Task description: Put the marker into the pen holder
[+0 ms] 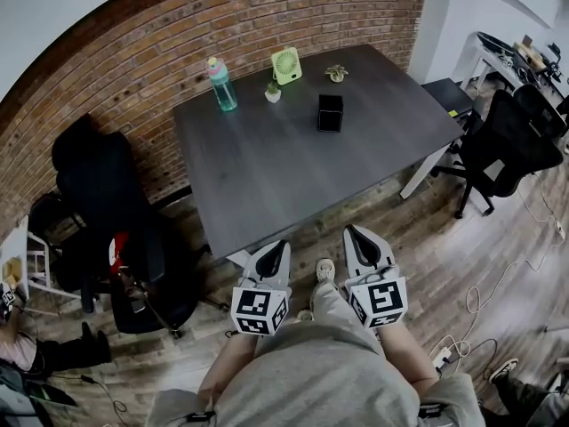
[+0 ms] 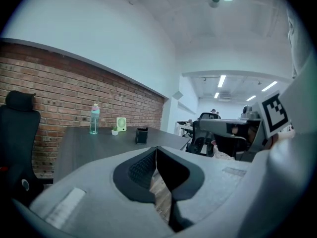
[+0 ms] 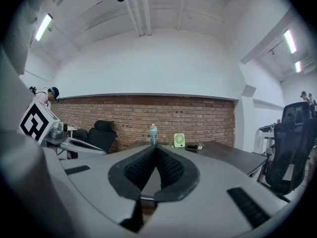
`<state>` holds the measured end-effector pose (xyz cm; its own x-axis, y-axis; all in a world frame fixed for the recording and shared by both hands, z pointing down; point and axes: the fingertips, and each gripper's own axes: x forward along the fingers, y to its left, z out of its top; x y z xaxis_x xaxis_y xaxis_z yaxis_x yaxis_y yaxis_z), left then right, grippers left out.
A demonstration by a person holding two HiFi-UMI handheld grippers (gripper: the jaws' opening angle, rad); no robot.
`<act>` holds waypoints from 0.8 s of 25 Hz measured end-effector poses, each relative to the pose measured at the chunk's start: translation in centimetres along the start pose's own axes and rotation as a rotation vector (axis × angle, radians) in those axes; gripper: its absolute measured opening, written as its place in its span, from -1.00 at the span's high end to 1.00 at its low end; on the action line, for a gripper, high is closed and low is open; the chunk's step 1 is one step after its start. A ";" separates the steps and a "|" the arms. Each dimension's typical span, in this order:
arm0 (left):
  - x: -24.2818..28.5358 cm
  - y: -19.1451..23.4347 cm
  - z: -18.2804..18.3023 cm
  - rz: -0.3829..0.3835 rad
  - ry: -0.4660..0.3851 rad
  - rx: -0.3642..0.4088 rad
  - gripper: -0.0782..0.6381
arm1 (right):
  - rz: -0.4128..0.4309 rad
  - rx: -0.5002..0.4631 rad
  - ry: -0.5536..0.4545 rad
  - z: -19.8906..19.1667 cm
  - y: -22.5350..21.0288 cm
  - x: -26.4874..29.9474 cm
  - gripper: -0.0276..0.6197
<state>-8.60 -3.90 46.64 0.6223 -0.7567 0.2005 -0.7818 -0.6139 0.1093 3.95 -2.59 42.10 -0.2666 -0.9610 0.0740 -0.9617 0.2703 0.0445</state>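
Observation:
The black square pen holder (image 1: 330, 112) stands on the dark grey table (image 1: 267, 176), toward its far side; in the left gripper view the pen holder (image 2: 141, 136) is small and far off. No marker shows in any view. My left gripper (image 1: 276, 248) and right gripper (image 1: 354, 233) hang side by side over the wooden floor, just short of the table's near edge. Each has its jaws closed tip to tip with nothing between them, as both the left gripper (image 2: 156, 148) and the right gripper (image 3: 156, 147) show in their own views.
A teal water bottle (image 1: 221, 84), a green desk fan (image 1: 286, 65) and two small potted plants (image 1: 273, 92) stand along the table's far edge by the brick wall. Black office chairs stand at the left (image 1: 107, 203) and right (image 1: 507, 145). Cables (image 1: 498, 283) lie on the floor.

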 end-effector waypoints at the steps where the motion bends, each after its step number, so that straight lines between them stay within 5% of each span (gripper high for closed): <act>1: -0.1 -0.1 0.1 -0.001 0.000 -0.001 0.73 | -0.001 0.002 0.000 0.0 0.0 -0.1 0.91; 20: 0.1 -0.4 0.5 -0.020 -0.004 0.017 0.73 | -0.021 0.019 -0.014 0.2 -0.3 0.0 0.91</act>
<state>-8.19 -3.86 46.17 0.6383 -0.7449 0.1940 -0.7681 -0.6329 0.0971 4.21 -2.71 41.87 -0.2471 -0.9672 0.0591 -0.9681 0.2490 0.0271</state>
